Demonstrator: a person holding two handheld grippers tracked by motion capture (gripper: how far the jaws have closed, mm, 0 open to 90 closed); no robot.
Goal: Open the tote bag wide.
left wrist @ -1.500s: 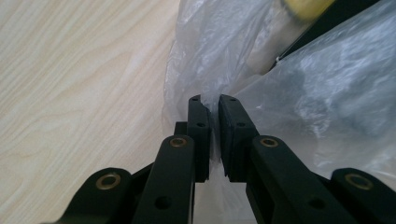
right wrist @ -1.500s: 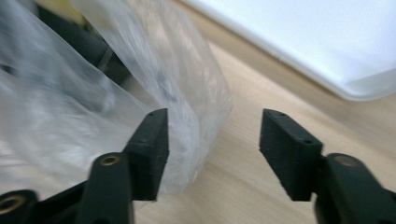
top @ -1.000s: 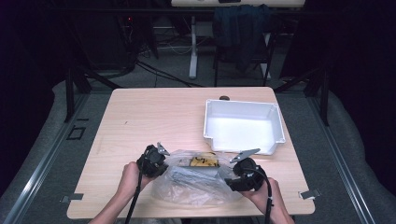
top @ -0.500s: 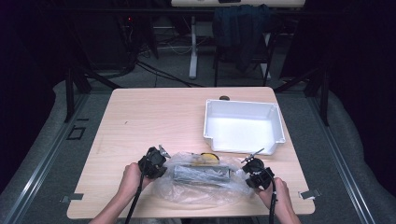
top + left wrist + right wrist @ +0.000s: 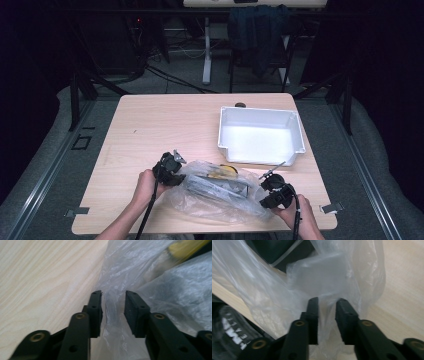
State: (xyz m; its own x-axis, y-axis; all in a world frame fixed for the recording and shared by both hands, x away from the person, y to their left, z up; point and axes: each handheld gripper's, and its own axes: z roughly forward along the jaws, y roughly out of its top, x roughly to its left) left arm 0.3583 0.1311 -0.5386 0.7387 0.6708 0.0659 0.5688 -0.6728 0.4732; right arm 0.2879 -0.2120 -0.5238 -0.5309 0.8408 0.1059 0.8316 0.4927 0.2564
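A crumpled clear plastic bag [image 5: 215, 202] lies near the table's front edge. Inside it are a long dark object [image 5: 217, 186] and something yellow [image 5: 223, 171]. My left gripper [image 5: 181, 174] is at the bag's left end. In the left gripper view its jaws [image 5: 113, 293] stand a little apart with plastic film between them. My right gripper [image 5: 262, 201] is at the bag's right end. Its jaws [image 5: 327, 300] also stand slightly apart around a fold of the bag [image 5: 324, 272]. The dark object [image 5: 279, 250] shows through the plastic above them.
A white, empty rectangular tray [image 5: 220, 135] stands on the right half of the wooden table [image 5: 165, 125], just behind the bag. A small dark knob [image 5: 240, 105] sits behind the tray. A person's hands [image 5: 145, 185] hold both grippers from the front edge.
My right gripper has moved right and toward the front, from over the bag to its right end. The bag now lies spread wider. The left gripper has hardly moved.
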